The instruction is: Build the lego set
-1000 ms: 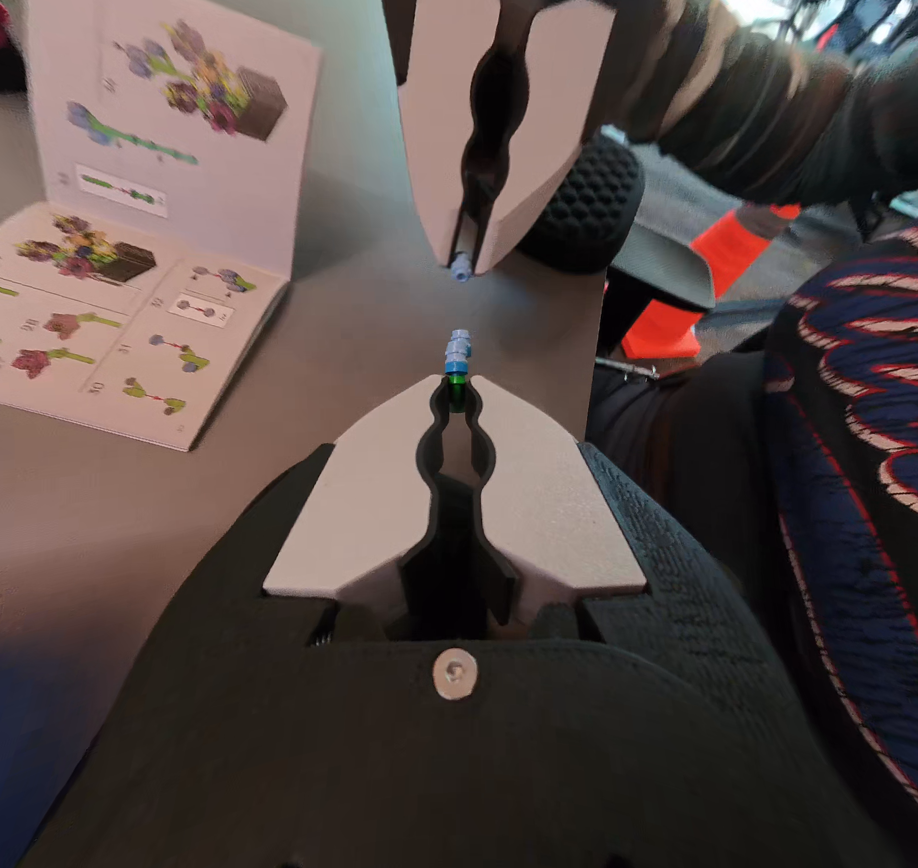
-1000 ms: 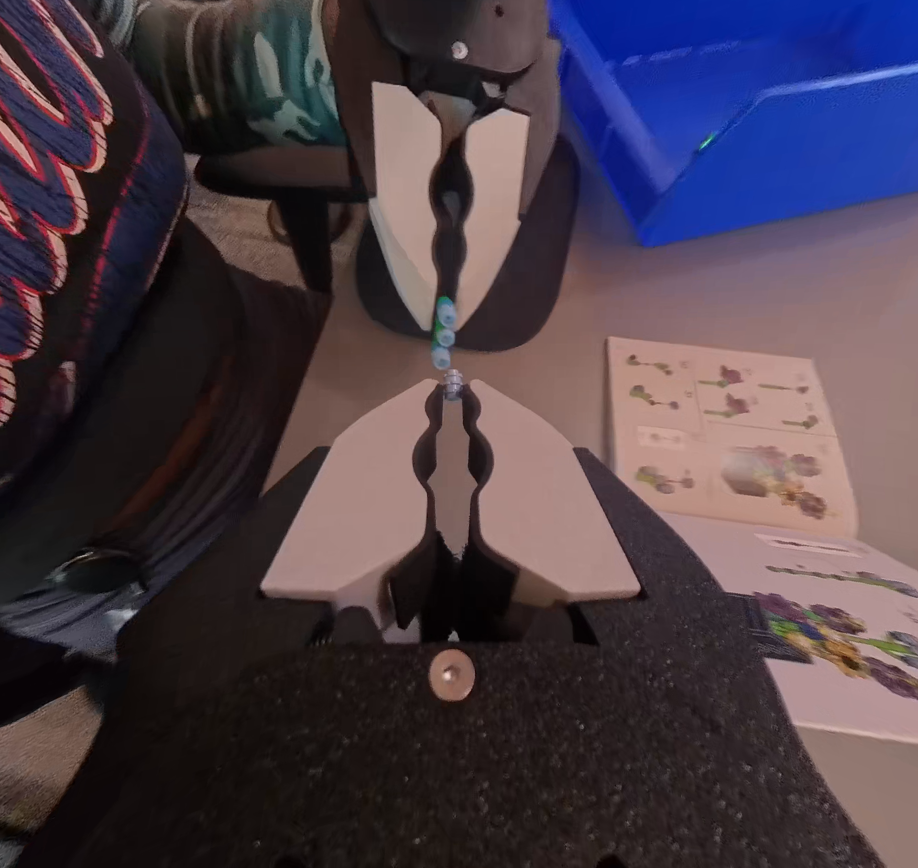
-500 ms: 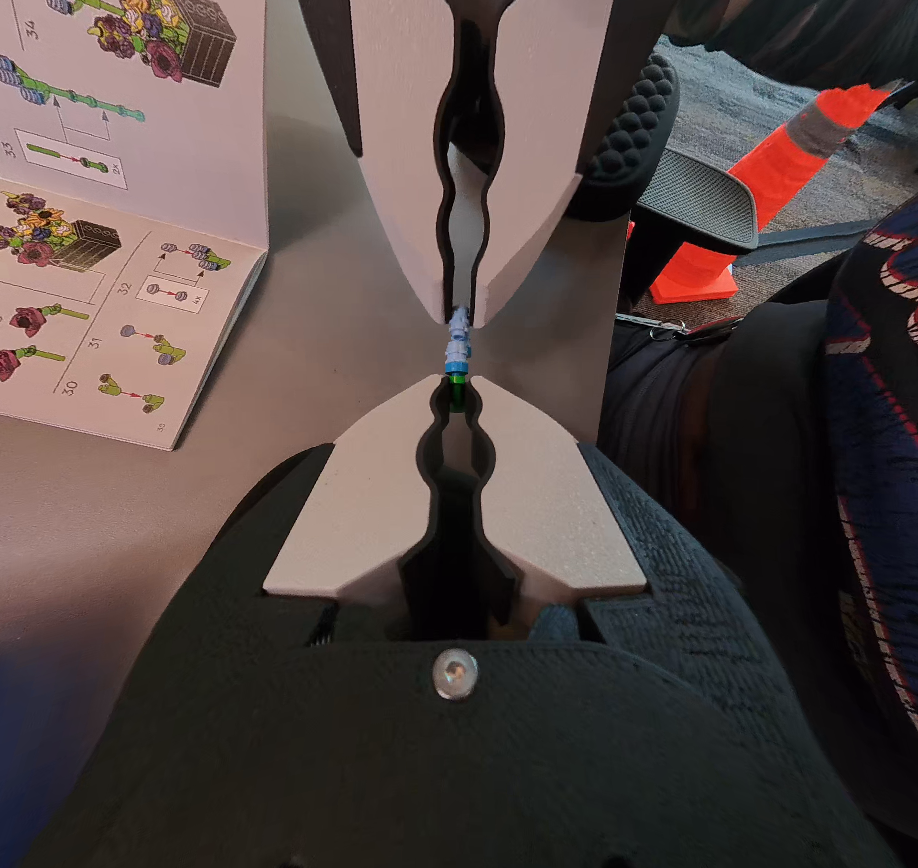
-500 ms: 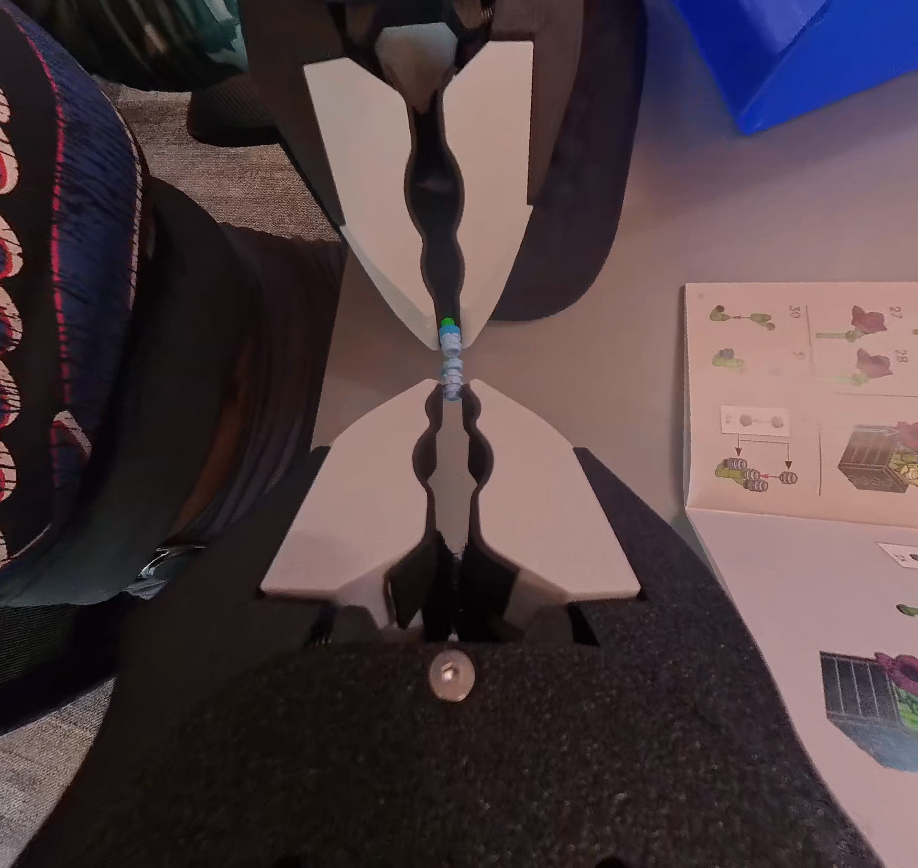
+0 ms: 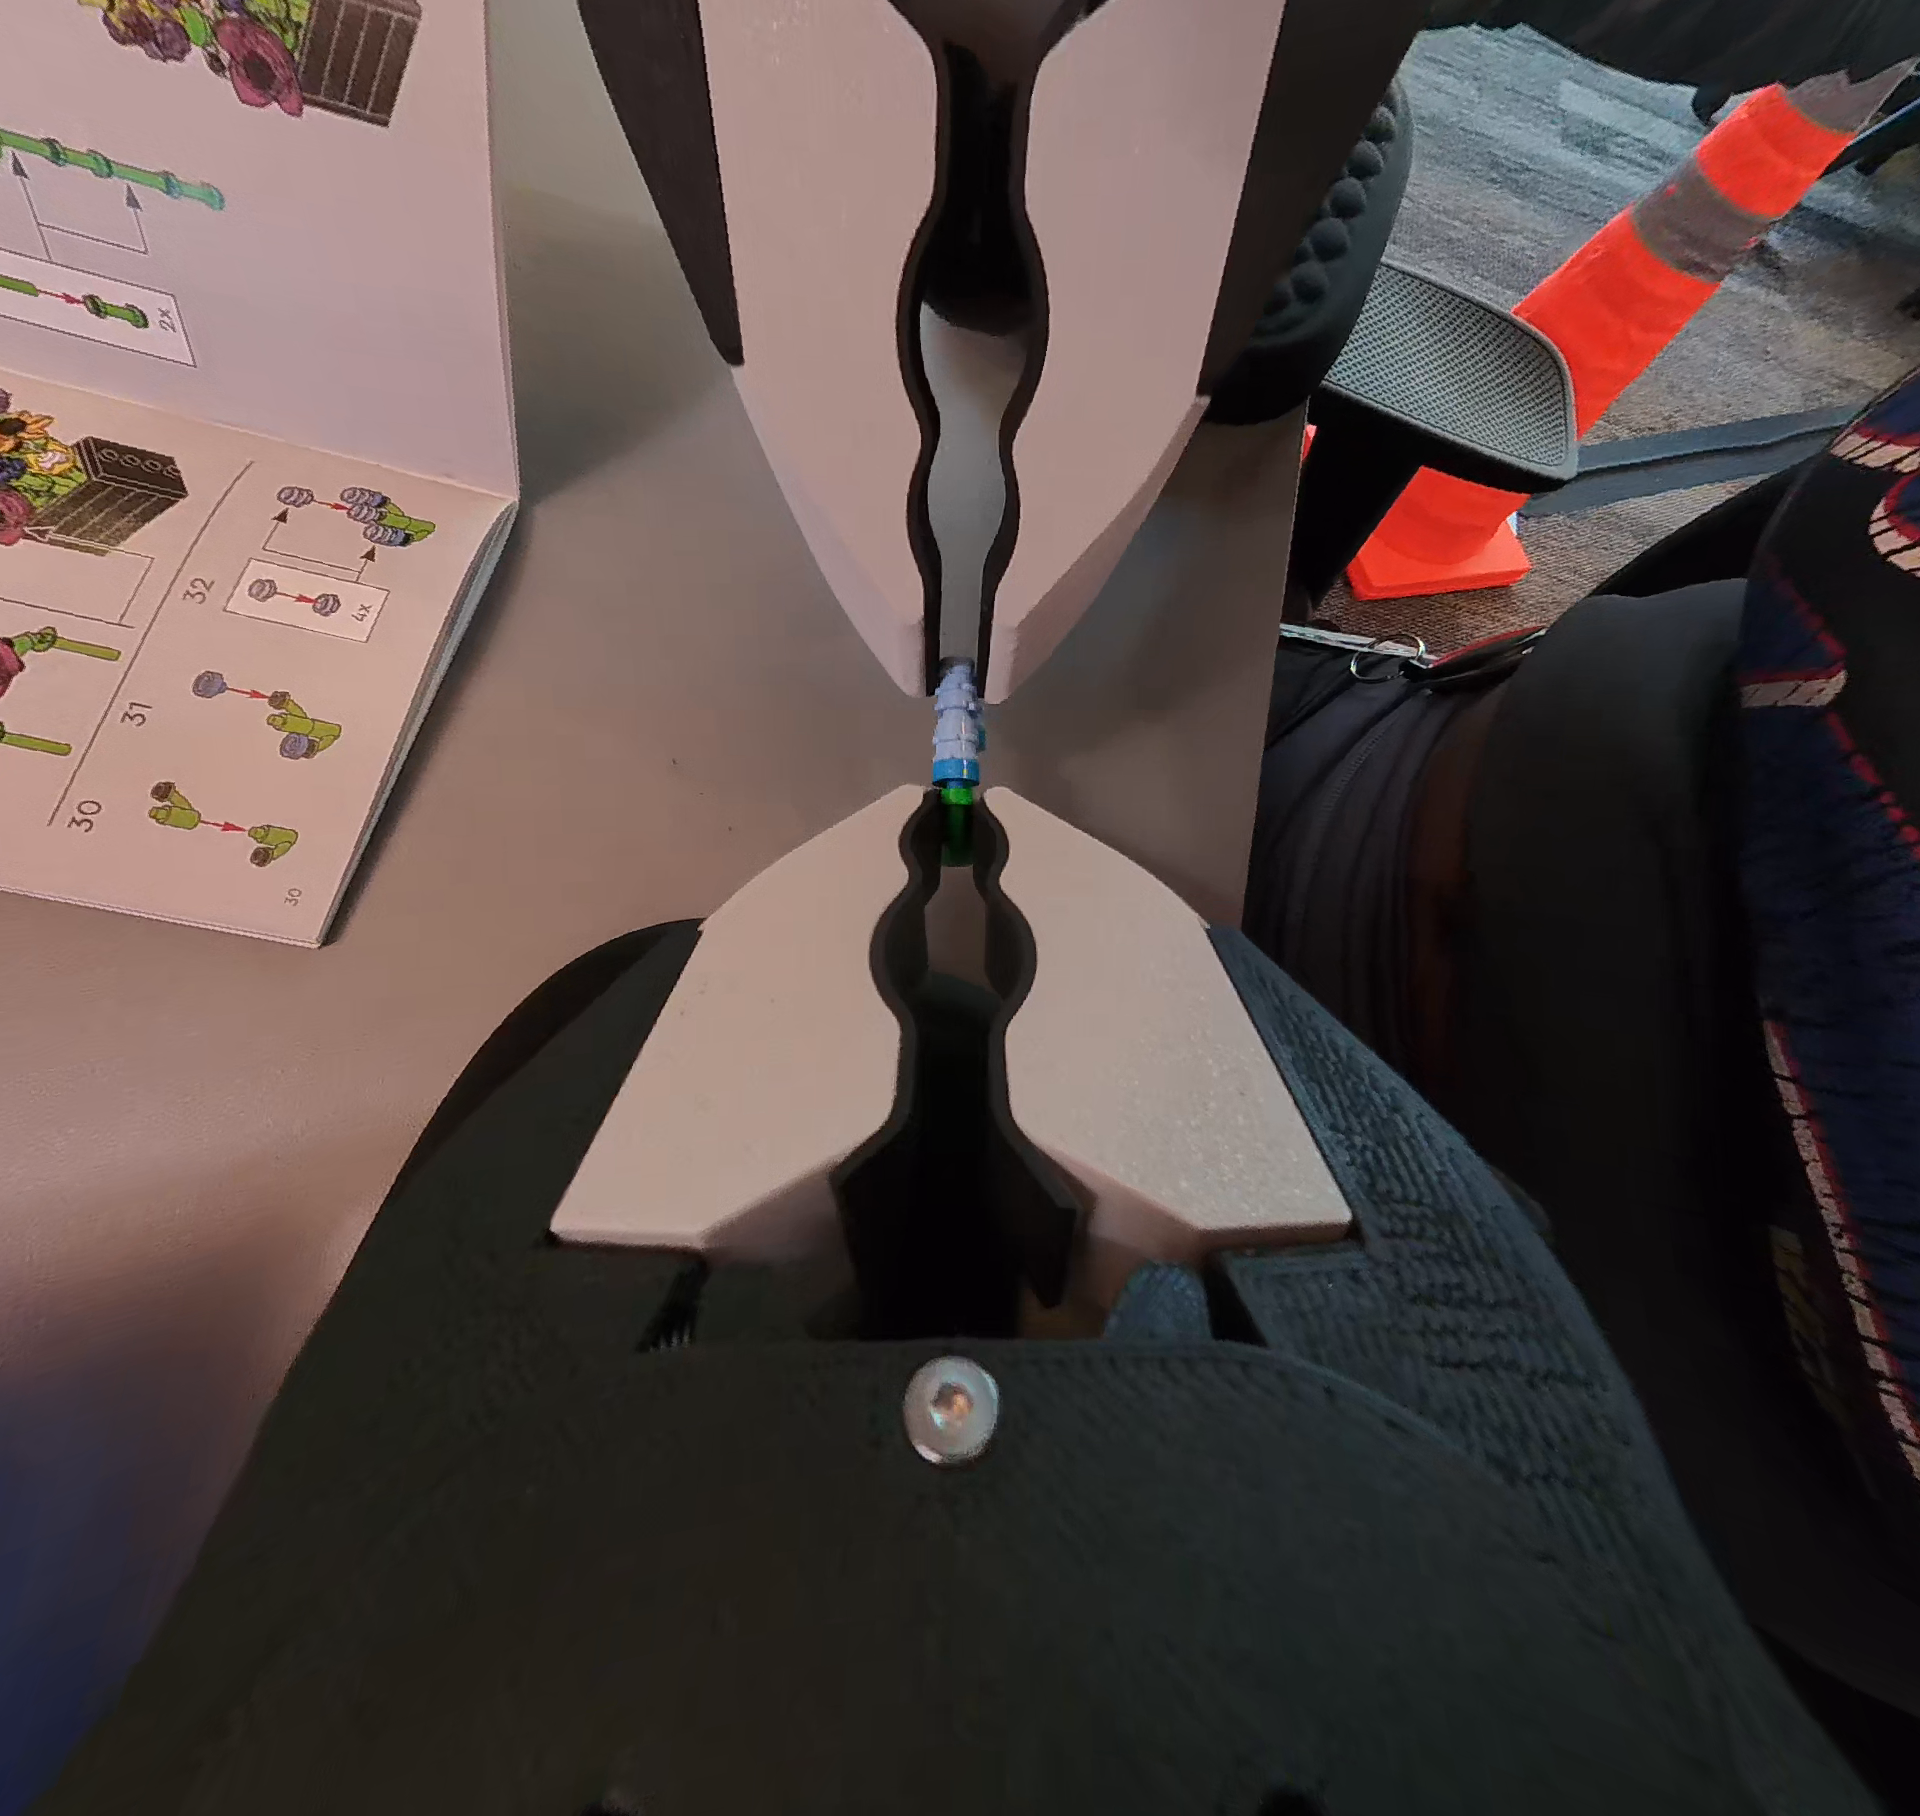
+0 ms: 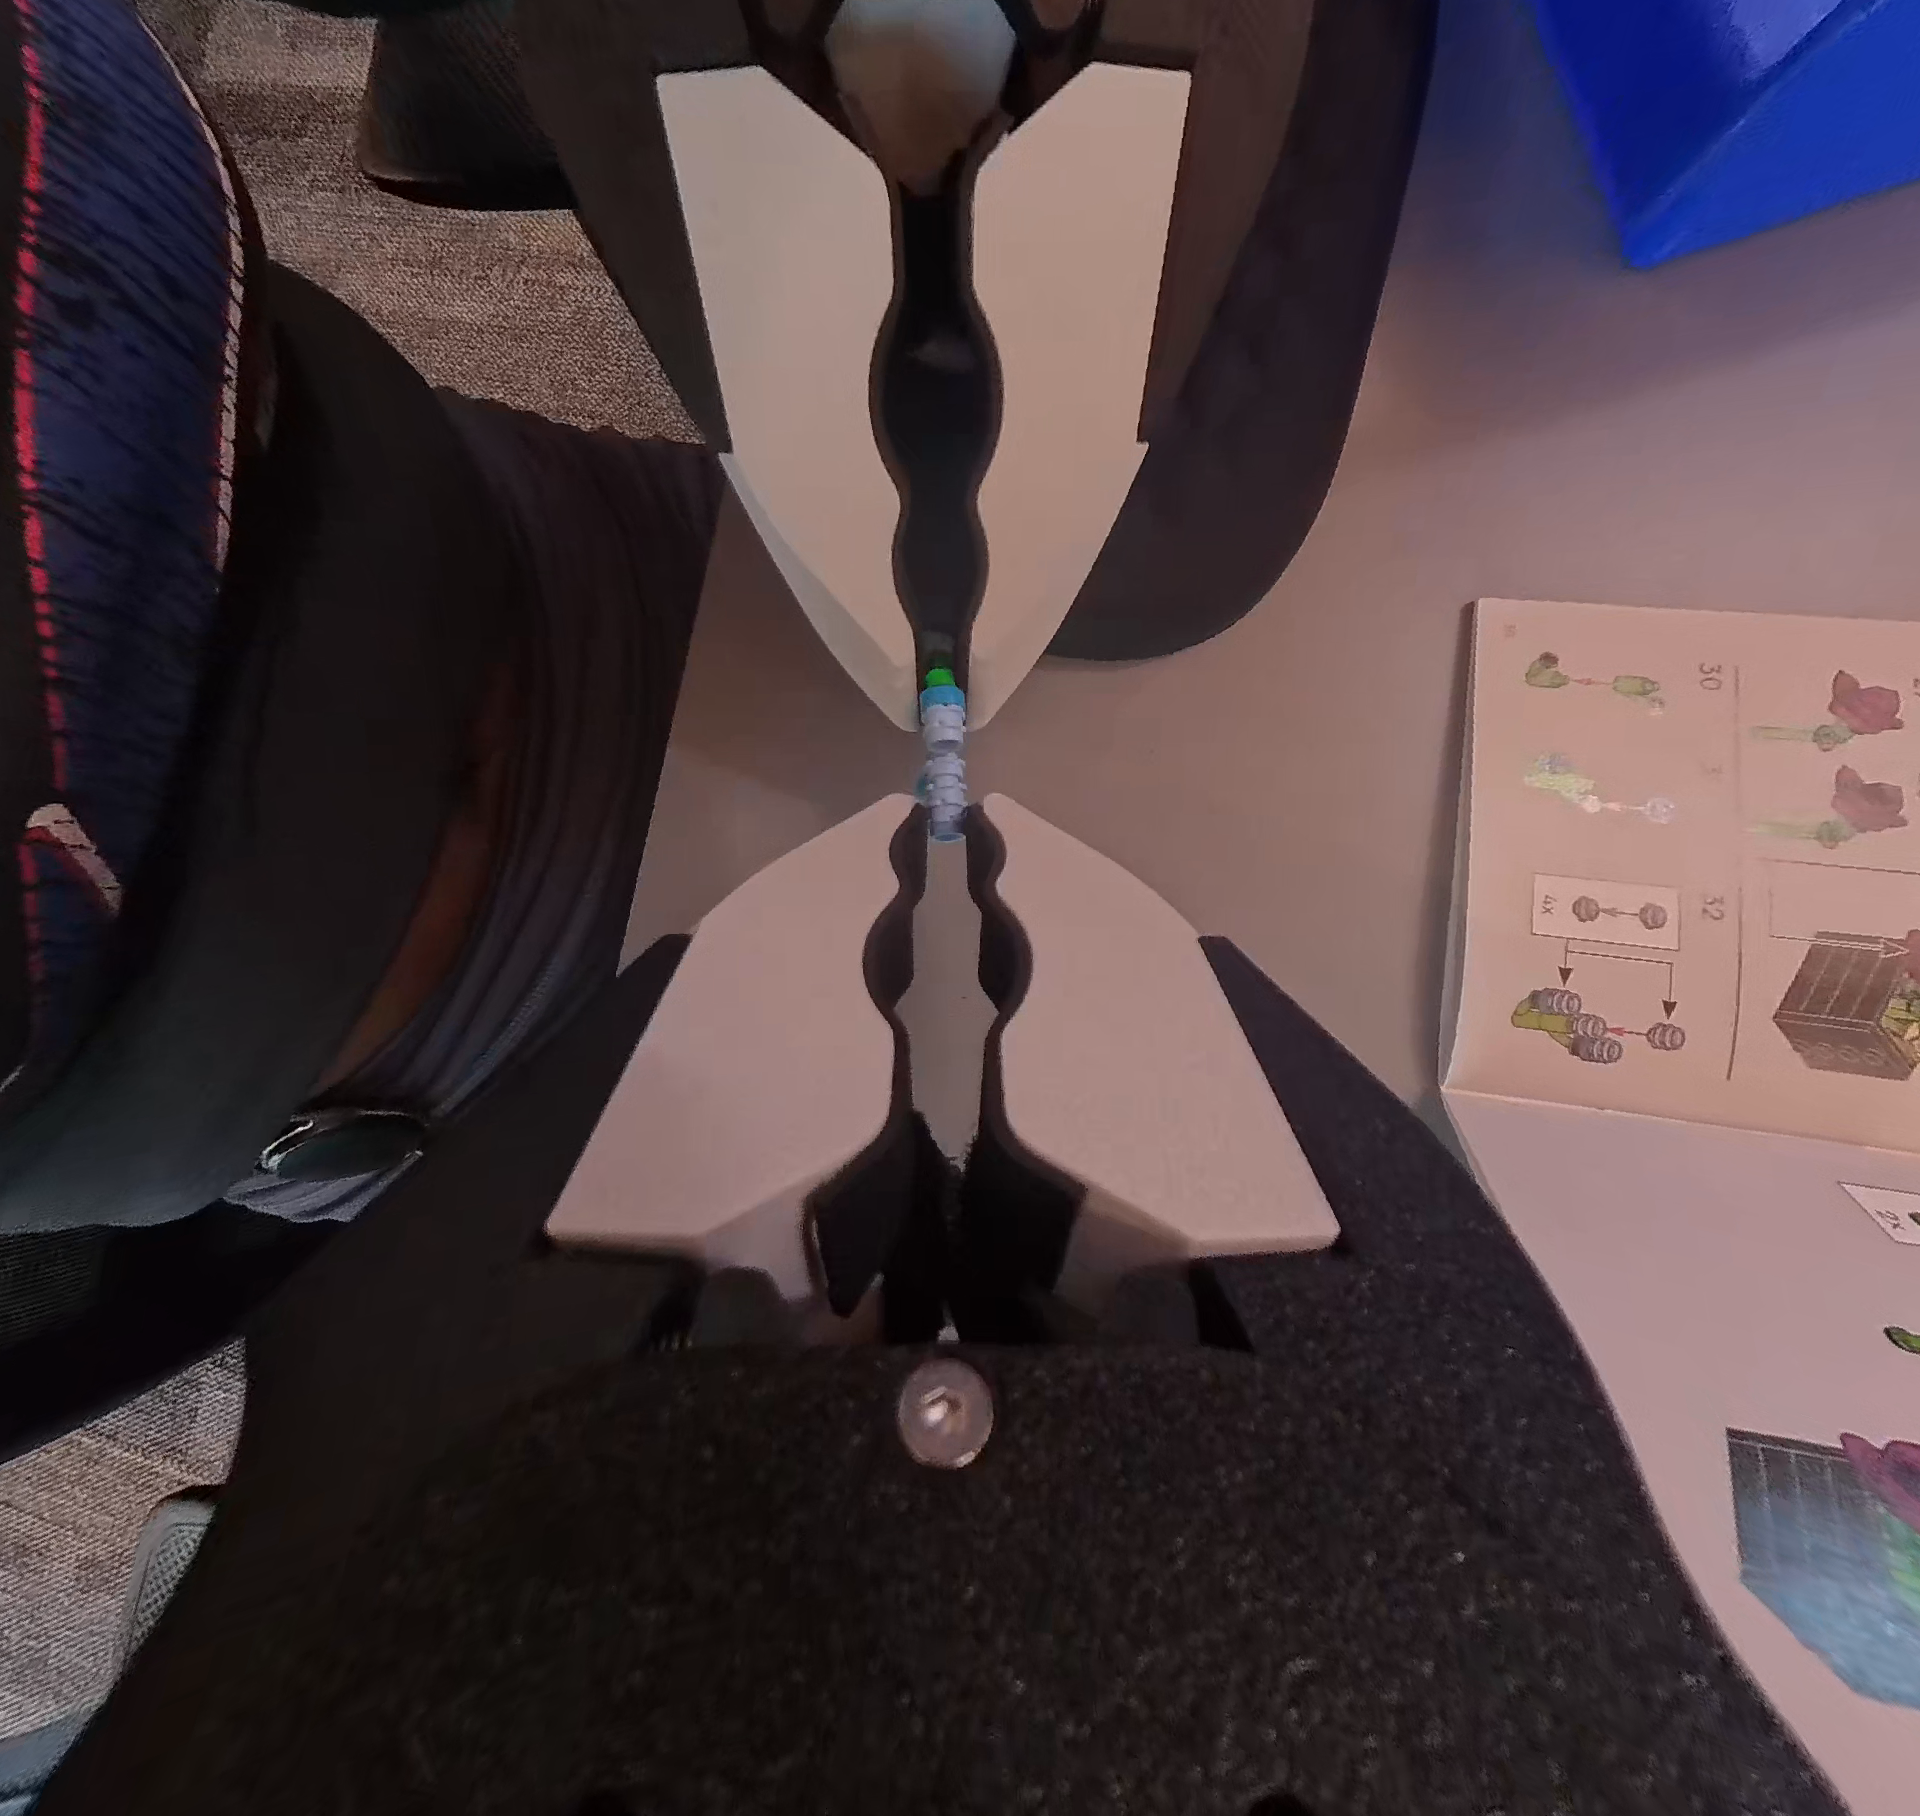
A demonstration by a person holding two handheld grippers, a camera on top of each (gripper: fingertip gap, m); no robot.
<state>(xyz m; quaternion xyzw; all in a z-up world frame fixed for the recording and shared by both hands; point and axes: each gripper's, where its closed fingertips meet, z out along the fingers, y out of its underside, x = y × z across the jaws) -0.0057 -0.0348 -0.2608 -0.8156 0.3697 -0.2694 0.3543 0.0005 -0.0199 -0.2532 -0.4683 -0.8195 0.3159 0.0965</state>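
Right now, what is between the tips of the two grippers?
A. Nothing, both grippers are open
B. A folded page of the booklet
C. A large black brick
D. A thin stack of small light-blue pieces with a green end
D: the thin stack of light-blue pieces spans the gap, its green end inside the tips of the left gripper and its other end in the right gripper.

The left gripper (image 5: 956, 810) points toward twelve o'clock in its own view, its two pale fingers (image 5: 790, 1018) drawn in until only a narrow wavy slot remains, pinched at the tips. The right gripper (image 5: 958, 670) comes down from twelve o'clock, tip to tip with it (nearly in one line). In the right wrist view the right gripper (image 6: 943, 816) is likewise clamped narrow, and the left gripper (image 6: 940, 701) faces it from twelve o'clock.
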